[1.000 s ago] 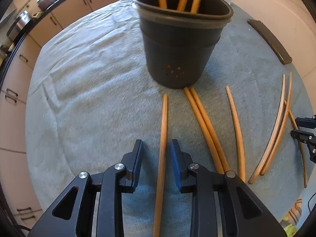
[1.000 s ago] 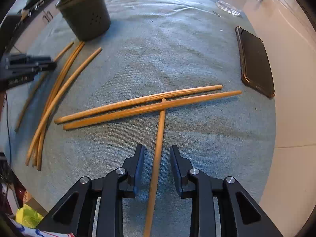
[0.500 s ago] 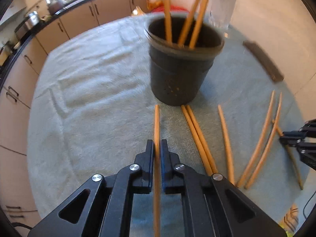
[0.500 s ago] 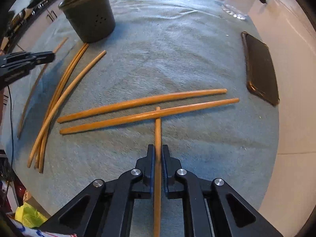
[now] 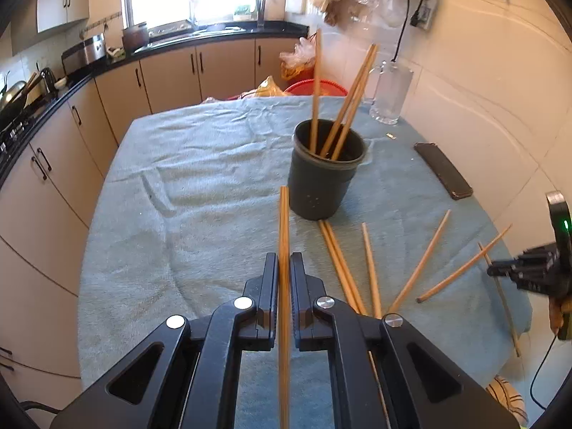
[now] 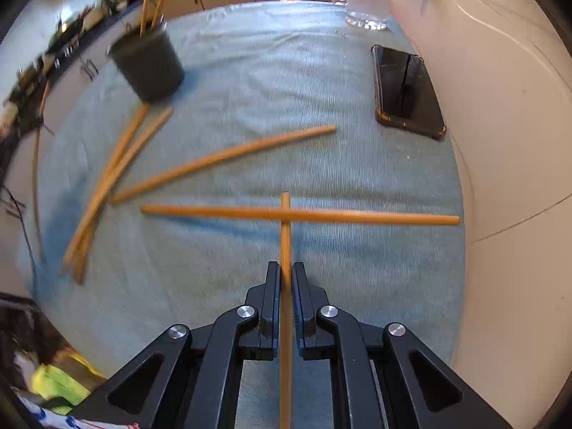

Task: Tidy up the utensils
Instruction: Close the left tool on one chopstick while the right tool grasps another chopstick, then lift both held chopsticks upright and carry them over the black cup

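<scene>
My left gripper (image 5: 284,261) is shut on a wooden chopstick (image 5: 284,221) and holds it above the table, its tip near the dark utensil holder (image 5: 321,182), which holds three chopsticks. My right gripper (image 6: 285,268) is shut on another chopstick (image 6: 285,236), lifted, crossing over a loose chopstick (image 6: 357,216) on the blue towel. The holder (image 6: 148,68) stands at the far left in the right wrist view. Several loose chopsticks (image 5: 371,268) lie on the towel. The right gripper (image 5: 529,271) shows at the right edge of the left wrist view.
A black phone (image 6: 405,91) lies near the wall at the right. A glass mug (image 5: 389,96) stands at the table's far corner. Kitchen cabinets (image 5: 161,78) run behind and to the left. The towel-covered table (image 5: 196,178) edge falls off at left.
Both grippers closed on a chopstick each and lifted them off the towel. The left one rose and tilted up, bringing the kitchen into view.
</scene>
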Demonstrator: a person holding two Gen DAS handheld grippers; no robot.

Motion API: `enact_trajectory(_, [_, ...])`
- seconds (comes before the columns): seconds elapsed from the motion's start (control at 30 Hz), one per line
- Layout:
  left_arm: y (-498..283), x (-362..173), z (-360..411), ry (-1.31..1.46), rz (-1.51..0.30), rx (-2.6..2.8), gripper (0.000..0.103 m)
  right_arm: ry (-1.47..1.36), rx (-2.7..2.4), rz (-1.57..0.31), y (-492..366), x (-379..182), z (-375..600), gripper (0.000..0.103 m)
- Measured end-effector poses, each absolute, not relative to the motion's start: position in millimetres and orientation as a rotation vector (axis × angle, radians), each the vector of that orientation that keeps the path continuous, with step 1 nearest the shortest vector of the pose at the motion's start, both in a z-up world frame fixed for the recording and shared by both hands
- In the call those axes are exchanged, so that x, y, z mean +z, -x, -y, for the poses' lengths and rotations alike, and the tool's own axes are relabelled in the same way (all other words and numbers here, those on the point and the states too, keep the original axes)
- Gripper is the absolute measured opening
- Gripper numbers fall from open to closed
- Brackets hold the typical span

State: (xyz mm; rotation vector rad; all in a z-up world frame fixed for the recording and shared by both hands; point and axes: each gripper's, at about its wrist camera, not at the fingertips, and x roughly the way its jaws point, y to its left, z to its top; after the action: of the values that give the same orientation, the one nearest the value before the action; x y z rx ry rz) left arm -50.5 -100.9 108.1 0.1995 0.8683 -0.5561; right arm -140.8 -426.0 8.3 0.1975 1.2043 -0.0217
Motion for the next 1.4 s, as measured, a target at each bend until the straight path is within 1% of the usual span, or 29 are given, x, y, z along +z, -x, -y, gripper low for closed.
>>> enact_trajectory(0.03, [53,109,101,-0.199,-0.867,-0.558,0.006,-0.207,-0.019,-1.219,142,1,424,0.007])
enact_trajectory(0.1, [56,107,102,-0.196,-0.874,-0.556,0.006,-0.216,-0.024,-1.325,136,-21,424,0.007])
enact_trajectory(0.27, [63,105,97,-0.186,-0.876,-0.566,0.006,-0.262,0.103,-1.337,158,-8,404,0.007])
enact_trajectory(0.4, [67,107,99,-0.195,-0.866,-0.575,0.006,-0.210,0.137,-1.432,172,-17,389,0.007])
enact_trajectory(0.5, [74,112,100,-0.195,-0.848,-0.584,0.006,-0.256,0.175,-1.438,174,-11,388,0.007])
enact_trajectory(0.63, [79,117,99,-0.184,-0.832,-0.594,0.006,-0.252,0.203,-1.294,167,21,381,0.007])
enact_trajectory(0.73, [81,120,96,-0.176,-0.827,-0.595,0.006,-0.279,0.205,-1.231,173,34,386,0.007])
enact_trajectory(0.83, [84,124,94,-0.168,-0.818,-0.602,0.006,-0.315,0.198,-1.202,177,37,389,0.007])
enact_trajectory(0.93, [84,126,93,-0.155,-0.811,-0.604,0.006,-0.281,0.107,-1.205,176,32,399,0.007])
enact_trajectory(1.03, [80,126,92,-0.143,-0.809,-0.597,0.006,-0.271,0.033,-1.153,168,38,418,0.007])
enact_trajectory(1.17, [79,131,92,-0.124,-0.807,-0.591,0.006,-0.222,-0.029,-1.033,156,66,422,0.007])
enact_trajectory(1.4, [84,159,86,-0.079,-0.742,-0.600,0.006,-0.170,-0.105,-0.824,165,126,430,0.007])
